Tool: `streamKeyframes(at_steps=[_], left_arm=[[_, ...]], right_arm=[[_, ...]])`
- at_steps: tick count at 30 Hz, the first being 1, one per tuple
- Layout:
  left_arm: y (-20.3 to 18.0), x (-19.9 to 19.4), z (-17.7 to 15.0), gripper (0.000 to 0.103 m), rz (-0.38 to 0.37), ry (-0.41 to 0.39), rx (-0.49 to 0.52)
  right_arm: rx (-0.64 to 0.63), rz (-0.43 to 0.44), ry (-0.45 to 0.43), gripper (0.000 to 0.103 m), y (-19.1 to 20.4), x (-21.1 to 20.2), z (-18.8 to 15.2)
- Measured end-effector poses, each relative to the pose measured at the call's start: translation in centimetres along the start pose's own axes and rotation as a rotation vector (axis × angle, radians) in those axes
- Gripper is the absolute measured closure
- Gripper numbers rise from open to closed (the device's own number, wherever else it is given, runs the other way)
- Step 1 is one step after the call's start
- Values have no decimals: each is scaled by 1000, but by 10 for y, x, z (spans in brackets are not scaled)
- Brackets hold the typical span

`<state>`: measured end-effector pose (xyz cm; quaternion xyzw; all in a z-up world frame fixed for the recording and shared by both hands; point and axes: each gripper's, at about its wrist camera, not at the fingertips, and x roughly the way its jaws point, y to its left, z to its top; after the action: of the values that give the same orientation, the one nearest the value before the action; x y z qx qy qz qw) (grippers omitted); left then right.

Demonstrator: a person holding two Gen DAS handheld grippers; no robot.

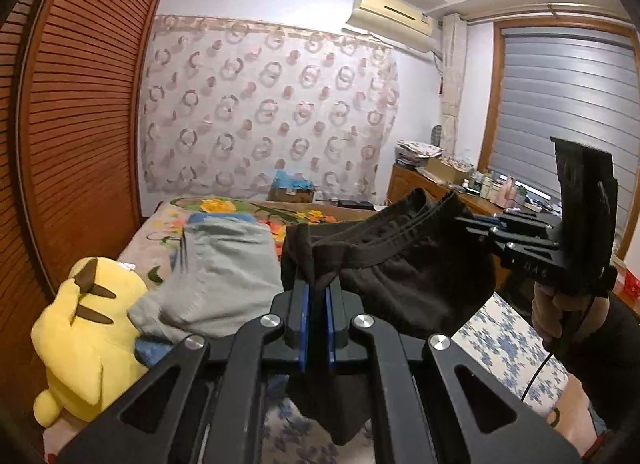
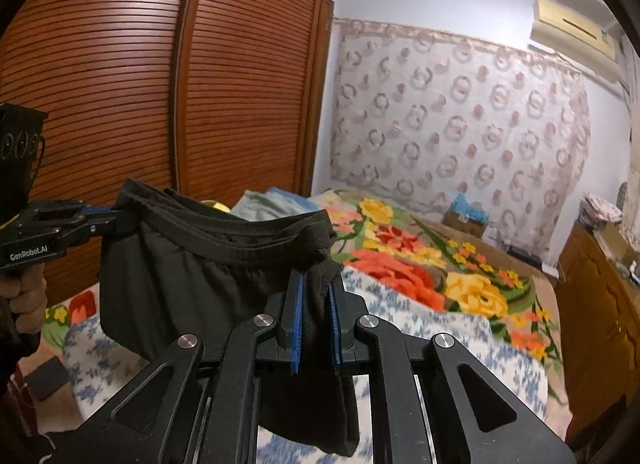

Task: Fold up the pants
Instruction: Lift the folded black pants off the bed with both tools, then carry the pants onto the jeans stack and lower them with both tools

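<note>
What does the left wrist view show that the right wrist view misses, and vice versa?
Only the left wrist view: a yellow plush toy, the window blind, and the right claw from outside. Only the right wrist view: the left claw from outside. Both: the black pants held up by the waistband, the floral blanket, the air conditioner.

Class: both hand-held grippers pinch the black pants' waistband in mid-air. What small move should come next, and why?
Probably lower the black fabric pants onto the floral bedspread: the left hand-held gripper and right hand-held gripper hold them hanging, bunched, above it.
</note>
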<state>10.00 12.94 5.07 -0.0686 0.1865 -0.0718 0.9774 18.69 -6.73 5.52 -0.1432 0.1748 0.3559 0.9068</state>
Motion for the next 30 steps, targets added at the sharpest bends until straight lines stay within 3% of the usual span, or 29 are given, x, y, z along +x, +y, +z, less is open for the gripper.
streamKeyframes(at_steps=[12,21,30], left_arm=[[42,27,9,99,51,-31,-68],[70,35,-7,99,133,-49,-138],[79,42,-30,99,190,-32,-205]], right_arm=[[-115,0,-37,95,-4,62,63],[-124,75,-14,95,5,133,88],[-164,118,45,95,38,207,96]])
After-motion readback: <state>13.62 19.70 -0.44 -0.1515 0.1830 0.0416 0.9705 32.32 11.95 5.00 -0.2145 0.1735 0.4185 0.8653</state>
